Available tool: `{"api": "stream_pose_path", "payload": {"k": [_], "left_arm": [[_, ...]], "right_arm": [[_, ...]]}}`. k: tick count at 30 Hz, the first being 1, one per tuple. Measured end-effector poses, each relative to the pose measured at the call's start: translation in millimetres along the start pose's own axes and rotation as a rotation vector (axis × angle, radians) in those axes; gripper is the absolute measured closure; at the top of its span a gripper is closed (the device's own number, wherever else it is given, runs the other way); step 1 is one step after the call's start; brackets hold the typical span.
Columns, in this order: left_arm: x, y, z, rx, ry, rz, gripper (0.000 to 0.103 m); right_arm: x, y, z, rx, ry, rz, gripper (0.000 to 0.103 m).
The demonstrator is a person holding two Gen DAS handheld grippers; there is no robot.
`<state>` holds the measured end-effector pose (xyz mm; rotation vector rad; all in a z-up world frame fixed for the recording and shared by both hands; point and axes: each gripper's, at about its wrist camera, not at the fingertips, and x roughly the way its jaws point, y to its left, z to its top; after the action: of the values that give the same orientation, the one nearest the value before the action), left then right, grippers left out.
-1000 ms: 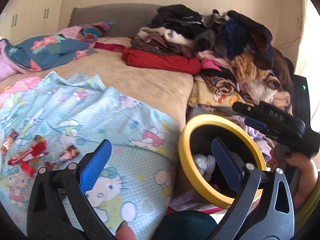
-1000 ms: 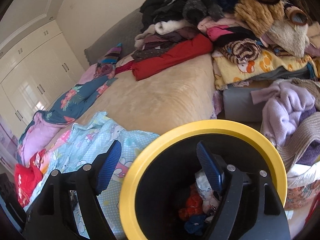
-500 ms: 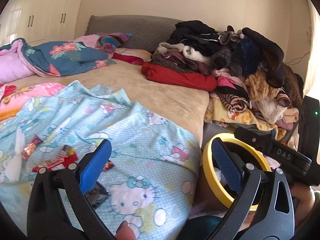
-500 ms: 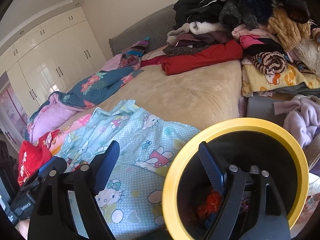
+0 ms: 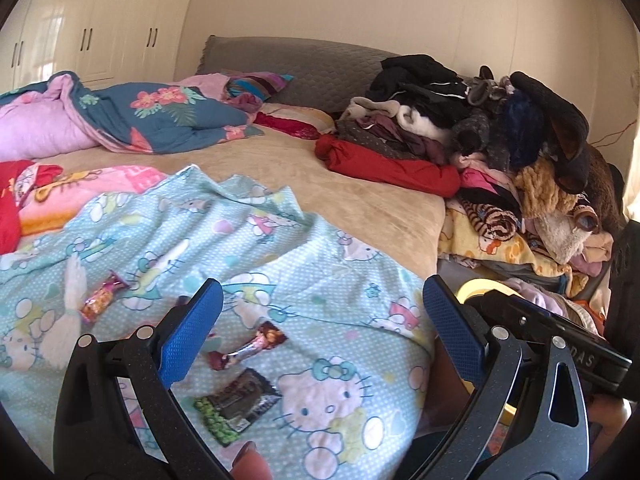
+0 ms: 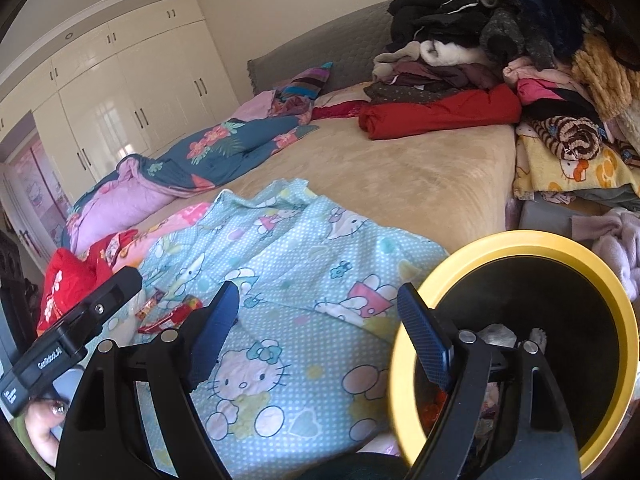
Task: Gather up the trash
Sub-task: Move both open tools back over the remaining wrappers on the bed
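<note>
Your left gripper (image 5: 320, 328) stands wide with nothing between its blue pads; it hangs over the pale blue cartoon-cat sheet (image 5: 328, 272), touching nothing. Your right gripper (image 6: 316, 330) is just as wide and empty, its right finger (image 6: 424, 344) in front of the rim of the yellow-rimmed black bin (image 6: 516, 240), its left finger over the sheet.

A second ago your left view was filled on the right by the bin's mouth; now only a sliver of its yellow rim (image 5: 476, 286) shows behind the right finger, and the sheet with its trash has slid to the middle. In your right view the bin has shifted from the centre to the lower right, and the wardrobe (image 6: 120, 92) has come into sight.

Nearest you in the left view lies one dark wrapper with a green end (image 5: 236, 404). Just beyond it is one twisted purple-and-brown wrapper (image 5: 250, 346), then one red-orange wrapper (image 5: 102, 300) further left: three wrappers clearly on the sheet, well apart from one another; a fourth may be hidden behind the left finger. Inside the bin you can see red and pale scraps (image 6: 496, 334), too jumbled to count.

Further back sit one red bundle (image 5: 392, 168), one tall heap of clothes (image 5: 500, 128) and one blue flowered quilt (image 5: 160, 116) by the grey headboard (image 5: 304, 68).
</note>
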<state>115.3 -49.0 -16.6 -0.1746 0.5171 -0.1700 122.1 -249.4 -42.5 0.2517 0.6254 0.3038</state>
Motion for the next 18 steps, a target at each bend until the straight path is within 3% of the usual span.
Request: {"api": "stream_pose_path", "payload": {"k": [18], "left_arm": [[-9,65,-2,-0.101,0.005,0.083,0.011]], "right_arm": [[32,72,-26,-0.135,0.115,0.089,0.024]]}}
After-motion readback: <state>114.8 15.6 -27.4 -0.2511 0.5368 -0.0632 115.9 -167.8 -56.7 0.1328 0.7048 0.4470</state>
